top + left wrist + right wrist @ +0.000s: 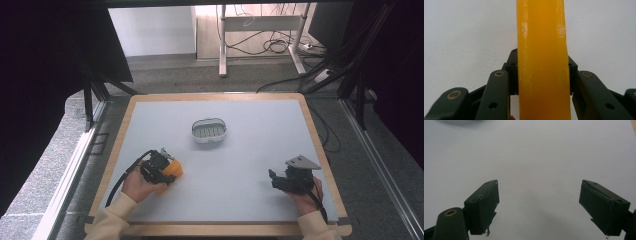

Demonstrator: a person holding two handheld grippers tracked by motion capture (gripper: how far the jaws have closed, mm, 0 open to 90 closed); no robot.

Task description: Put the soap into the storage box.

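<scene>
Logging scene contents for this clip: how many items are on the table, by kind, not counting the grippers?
Orange block: 1, shut in the left gripper
White basket: 1
Total: 2

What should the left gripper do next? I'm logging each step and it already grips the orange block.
Probably carry the orange block forward and to the right toward the white basket. The left gripper is shut on the block near the table's front left, the basket looks empty, and the right gripper rests open, holding nothing.
</scene>
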